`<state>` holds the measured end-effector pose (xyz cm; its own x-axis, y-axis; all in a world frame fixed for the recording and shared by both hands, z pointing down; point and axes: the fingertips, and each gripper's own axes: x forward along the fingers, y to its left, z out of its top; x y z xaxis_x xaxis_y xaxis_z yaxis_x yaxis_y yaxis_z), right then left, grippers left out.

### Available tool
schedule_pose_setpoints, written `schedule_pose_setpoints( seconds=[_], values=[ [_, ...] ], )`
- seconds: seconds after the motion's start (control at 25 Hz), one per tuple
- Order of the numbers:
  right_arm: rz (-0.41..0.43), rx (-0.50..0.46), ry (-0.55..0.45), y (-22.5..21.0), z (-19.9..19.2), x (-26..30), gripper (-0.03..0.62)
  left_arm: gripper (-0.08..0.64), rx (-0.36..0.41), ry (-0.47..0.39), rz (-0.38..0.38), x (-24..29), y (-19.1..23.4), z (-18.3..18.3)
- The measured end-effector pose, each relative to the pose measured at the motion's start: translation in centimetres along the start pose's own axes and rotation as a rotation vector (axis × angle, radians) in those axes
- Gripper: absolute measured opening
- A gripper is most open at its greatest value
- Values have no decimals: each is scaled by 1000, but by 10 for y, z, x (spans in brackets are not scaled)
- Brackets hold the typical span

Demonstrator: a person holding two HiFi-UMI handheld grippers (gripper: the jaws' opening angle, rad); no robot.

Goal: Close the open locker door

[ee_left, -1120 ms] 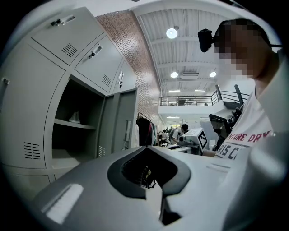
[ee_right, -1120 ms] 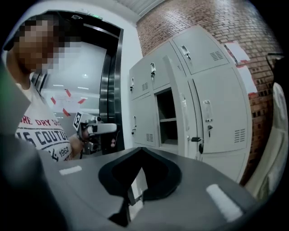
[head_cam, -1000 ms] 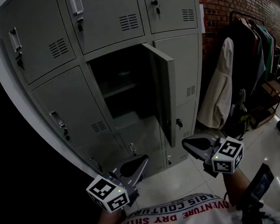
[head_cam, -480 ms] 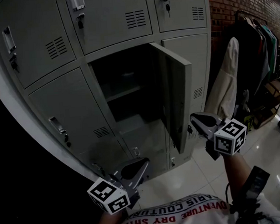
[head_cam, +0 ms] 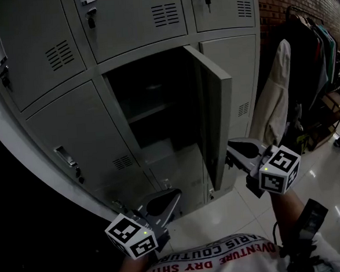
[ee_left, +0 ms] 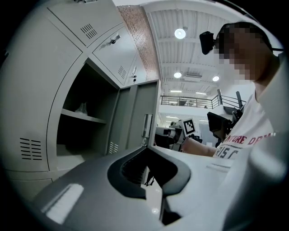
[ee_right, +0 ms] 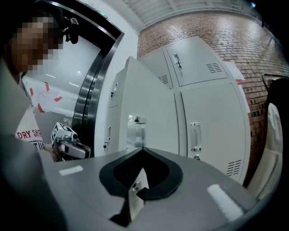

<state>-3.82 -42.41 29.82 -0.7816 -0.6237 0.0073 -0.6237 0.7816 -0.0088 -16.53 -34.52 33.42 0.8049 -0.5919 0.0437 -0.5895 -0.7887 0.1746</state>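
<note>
At a bank of grey lockers (head_cam: 59, 128), the locker door (head_cam: 218, 117) of a middle compartment stands swung outward, hinged on its right side, with its edge towards the camera. The right tool (head_cam: 230, 148), jaws pressed together on nothing, points at the door's outer face near its lower edge; contact cannot be made out. The left tool (head_cam: 174, 196), jaws likewise together and empty, hangs low before the lockers beneath the opening. A pale coat (head_cam: 277, 96) hangs at right.

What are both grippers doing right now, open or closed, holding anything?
Left gripper: closed, holding nothing.
Right gripper: closed, holding nothing, tips close to the outer face of the open locker door.
</note>
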Motion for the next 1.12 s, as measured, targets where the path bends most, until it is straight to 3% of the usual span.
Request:
schedule_pose_setpoints(
  seconds=[0.28,0.52,0.64,0.8,1.12],
  values=[
    [122,-56,4,41,-4,53,-20,6,2,-9,26,-12,24,1],
    [183,-133,45,64,-13,117,-20,5,-18,-27,113,-38,57,-1],
    [192,-191,76,70,-16,150,-20,5,-33,-28,155,-52,72,-5],
    [198,-175,84,72,-15,200,-20,6,-52,-38,235,-76,94,-8],
    [123,-161,88,53,-12,269,-20,6,-70,-46,354,-114,126,-5]
  ],
)
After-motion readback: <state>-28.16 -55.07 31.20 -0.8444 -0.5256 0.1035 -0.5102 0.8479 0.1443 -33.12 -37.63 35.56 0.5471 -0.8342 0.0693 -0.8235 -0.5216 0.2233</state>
